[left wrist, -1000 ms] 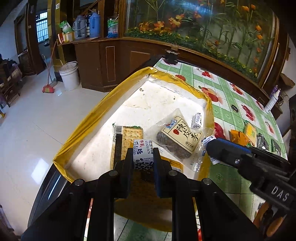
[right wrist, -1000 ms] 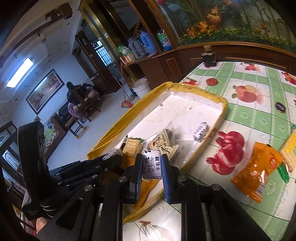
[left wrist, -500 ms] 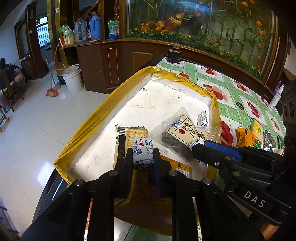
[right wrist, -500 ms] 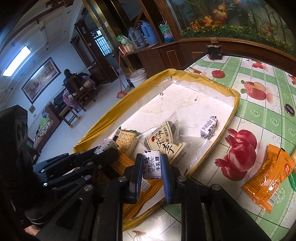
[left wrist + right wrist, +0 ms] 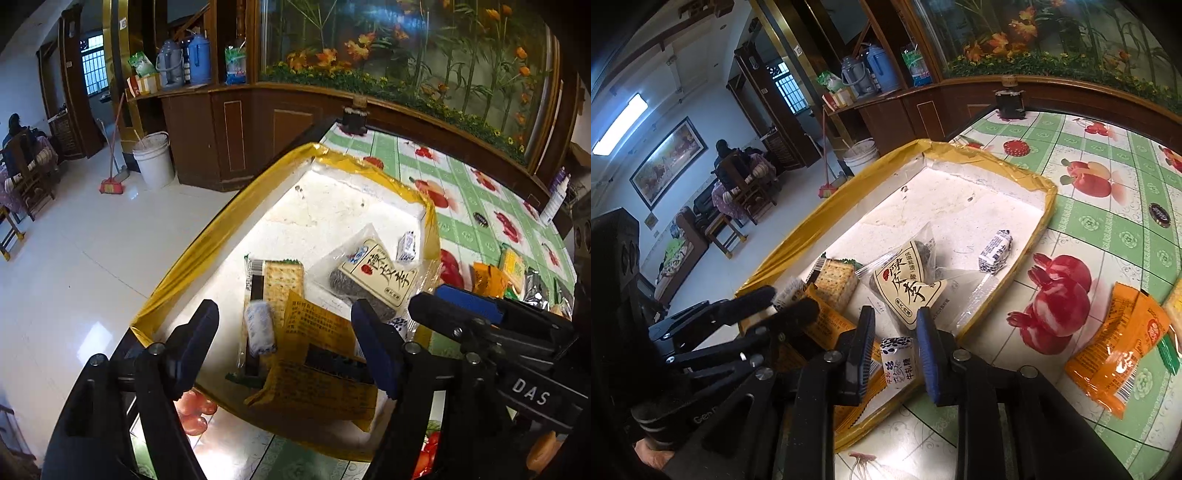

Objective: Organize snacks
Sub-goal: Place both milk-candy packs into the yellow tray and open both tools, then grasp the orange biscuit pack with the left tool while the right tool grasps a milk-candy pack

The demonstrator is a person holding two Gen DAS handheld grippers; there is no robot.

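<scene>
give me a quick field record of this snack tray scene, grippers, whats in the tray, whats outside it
left gripper: open, wide apart over the tray
dropped candy: blue-and-white, free, lying on the cracker pack
right gripper: open, candy loose between its fingers
tray: yellow rim, white floor
also in tray: clear pouch with dark snack; wrapped candy; orange pack
outside tray: orange packet on the fruit-print tablecloth

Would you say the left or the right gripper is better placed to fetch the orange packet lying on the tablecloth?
Right, probably. The orange packet lies outside the tray, on the right gripper's side, but that gripper has a milk candy between its jaws. The left gripper is open over the tray, farther away.
</scene>
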